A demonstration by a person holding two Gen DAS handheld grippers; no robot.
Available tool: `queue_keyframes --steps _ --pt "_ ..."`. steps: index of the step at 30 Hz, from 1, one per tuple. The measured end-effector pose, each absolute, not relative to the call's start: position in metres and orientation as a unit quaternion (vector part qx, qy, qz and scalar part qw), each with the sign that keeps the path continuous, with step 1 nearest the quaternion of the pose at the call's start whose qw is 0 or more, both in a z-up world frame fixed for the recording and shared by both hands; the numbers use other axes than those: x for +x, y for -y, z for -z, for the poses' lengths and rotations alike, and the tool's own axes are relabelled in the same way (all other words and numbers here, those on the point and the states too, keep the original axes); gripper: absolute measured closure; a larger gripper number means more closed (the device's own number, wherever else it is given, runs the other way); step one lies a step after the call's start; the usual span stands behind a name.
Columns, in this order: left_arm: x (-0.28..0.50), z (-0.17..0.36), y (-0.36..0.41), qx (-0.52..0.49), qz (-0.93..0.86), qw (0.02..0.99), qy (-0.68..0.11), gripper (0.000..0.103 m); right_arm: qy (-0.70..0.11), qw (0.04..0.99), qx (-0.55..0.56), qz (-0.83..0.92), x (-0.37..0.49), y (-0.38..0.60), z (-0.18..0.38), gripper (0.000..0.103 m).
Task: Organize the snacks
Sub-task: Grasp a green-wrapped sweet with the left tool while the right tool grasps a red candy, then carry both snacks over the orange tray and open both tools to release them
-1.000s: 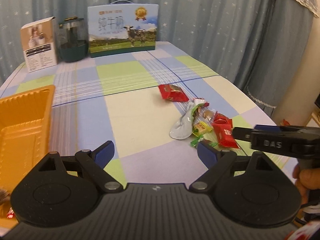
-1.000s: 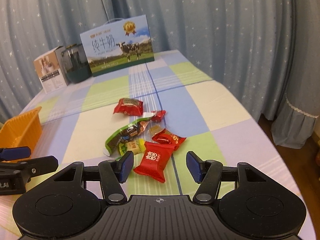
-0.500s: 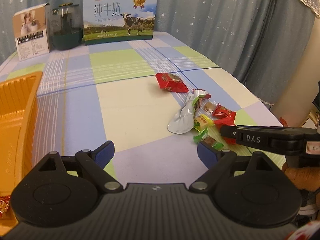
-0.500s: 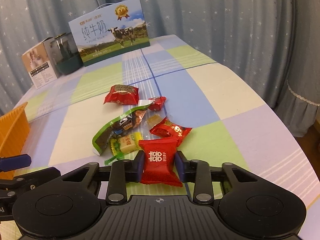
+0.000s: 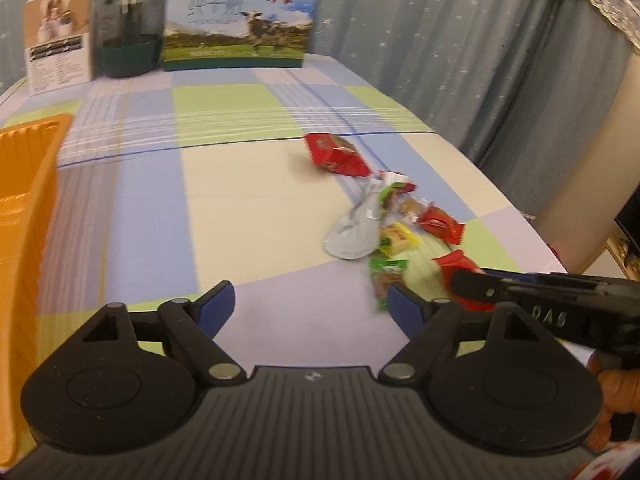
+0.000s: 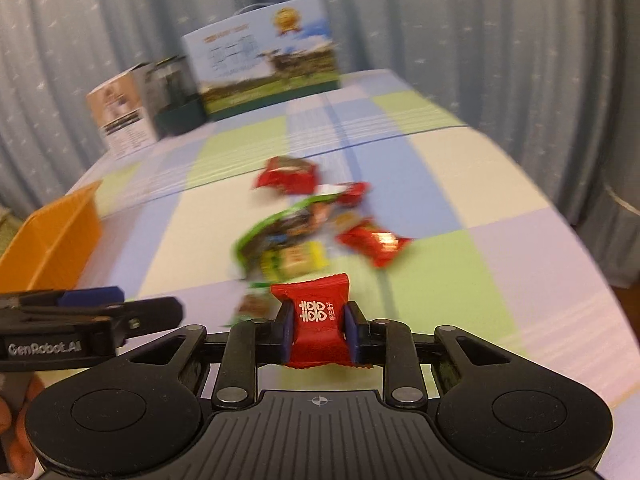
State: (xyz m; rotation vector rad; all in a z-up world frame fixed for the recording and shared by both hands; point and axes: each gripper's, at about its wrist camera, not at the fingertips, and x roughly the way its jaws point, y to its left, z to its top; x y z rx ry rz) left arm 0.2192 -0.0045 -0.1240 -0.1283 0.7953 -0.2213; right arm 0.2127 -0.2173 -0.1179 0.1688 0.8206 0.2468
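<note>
My right gripper is shut on a red candy packet with white characters and holds it just above the tablecloth. In the left wrist view that packet shows at the tip of the right gripper. A pile of snacks lies beyond: a red pouch, a silver-green wrapper, a yellow candy, a red candy and a small green candy. My left gripper is open and empty, left of the pile. An orange tray sits at the left edge.
At the table's far end stand a milk carton box, a dark jar and a small white-brown box. Blue curtains hang behind and to the right. The table's right edge runs close to the snack pile.
My right gripper closed on the red candy packet and has lifted it off the table, pulling back from the pile. The left gripper stayed open and shifted slightly.
</note>
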Motion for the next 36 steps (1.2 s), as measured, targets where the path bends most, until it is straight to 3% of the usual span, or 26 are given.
queue_keyframes --steps 9,16,20,36 --pt "0.226 0.138 0.049 -0.039 0.154 0.912 -0.379 0.062 -0.396 0.908 0.125 -0.055 0.213 0.251 0.117 0.077" --pt "0.237 0.147 0.063 -0.025 0.144 0.914 -0.378 0.066 -0.397 0.907 0.128 -0.055 0.214 0.249 0.117 0.077" --pt "0.236 0.147 0.071 0.014 0.136 0.917 -0.374 0.081 -0.394 0.909 0.121 -0.056 0.215 0.243 0.116 0.077" --pt "0.217 0.116 0.033 -0.008 0.101 0.925 -0.366 0.084 -0.362 0.92 0.111 -0.096 0.212 0.209 0.091 0.077"
